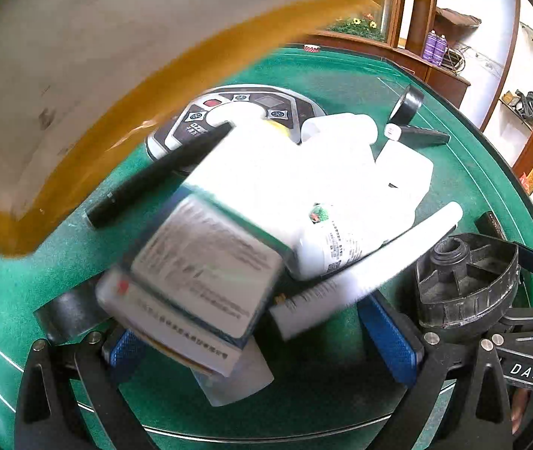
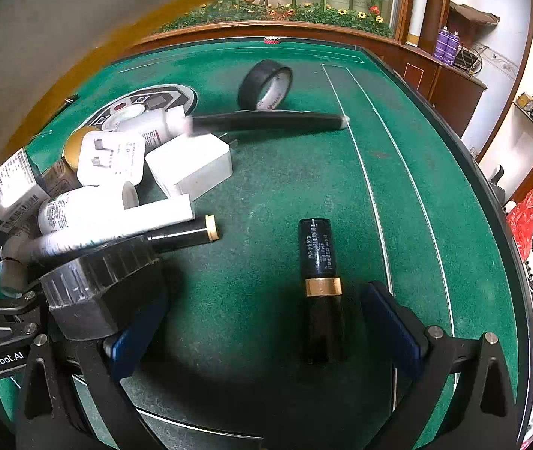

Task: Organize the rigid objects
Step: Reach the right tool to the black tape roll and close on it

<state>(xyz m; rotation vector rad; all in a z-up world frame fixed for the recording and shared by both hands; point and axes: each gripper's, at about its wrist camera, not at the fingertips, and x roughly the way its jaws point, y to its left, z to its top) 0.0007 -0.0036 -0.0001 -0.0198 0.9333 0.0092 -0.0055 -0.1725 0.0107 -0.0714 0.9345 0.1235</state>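
On the green felt surface [image 2: 266, 187] most of the rigid objects lie heaped in 1 pile at the left, while a few sit apart. The left tongs [image 1: 262, 345] stand apart, their blue pads [image 1: 390, 341] on either side of a blurred printed carton [image 1: 206, 270] that rests on a second flat box [image 1: 176, 337]; whether the pads touch the carton cannot be told from the motion blur. Just beside the carton lie a white label bottle [image 1: 330, 240], a long white tube [image 1: 371, 266] and a black marker [image 1: 161, 172], which leans toward a round device with buttons [image 1: 244, 108]. A black ribbed cap [image 1: 465, 285] sits near the right pad. In the right wrist view, the right tongs [image 2: 262, 330] are spread wide around a black cylinder with a gold band [image 2: 321, 285], which lies flat on the felt between the fingers, nearer the right one, without visible contact. Farther off, a black tape roll [image 2: 264, 84] stands on edge, and a long black pen [image 2: 266, 122] lies just in front of it. 2 white chargers [image 2: 187, 167] rest at the pile's edge, near a gold-tipped black stick [image 2: 187, 232].
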